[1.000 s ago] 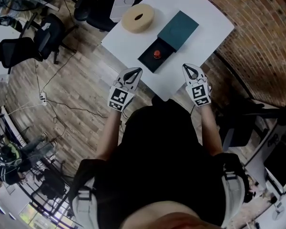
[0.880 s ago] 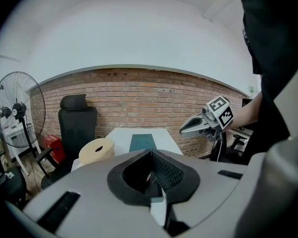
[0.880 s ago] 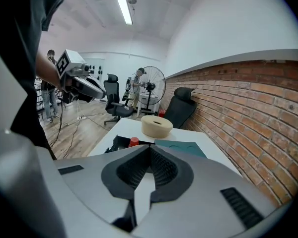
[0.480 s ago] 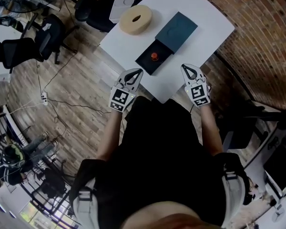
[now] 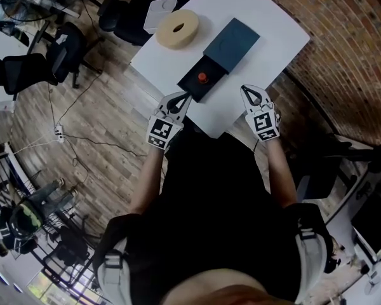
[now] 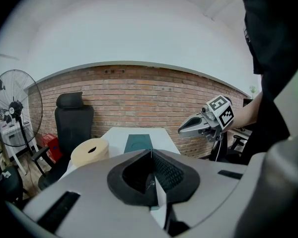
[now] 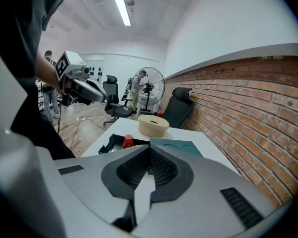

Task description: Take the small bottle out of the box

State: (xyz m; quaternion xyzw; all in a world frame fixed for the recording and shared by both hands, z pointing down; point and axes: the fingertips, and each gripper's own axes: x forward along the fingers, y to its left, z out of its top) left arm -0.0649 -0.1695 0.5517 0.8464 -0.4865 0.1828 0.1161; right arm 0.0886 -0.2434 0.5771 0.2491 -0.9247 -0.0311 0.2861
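Two-handed, held left gripper point(image 5: 185, 94) and right gripper point(image 5: 246, 89) clenched empty, small bottle point(image 5: 202, 77) standing in box point(image 5: 192, 89) just ahead, nearer the left one, untouched

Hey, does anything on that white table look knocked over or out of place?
Nothing stands out: the small bottle sits in the open box, the tan roll lies flat on the table, nothing spilled.
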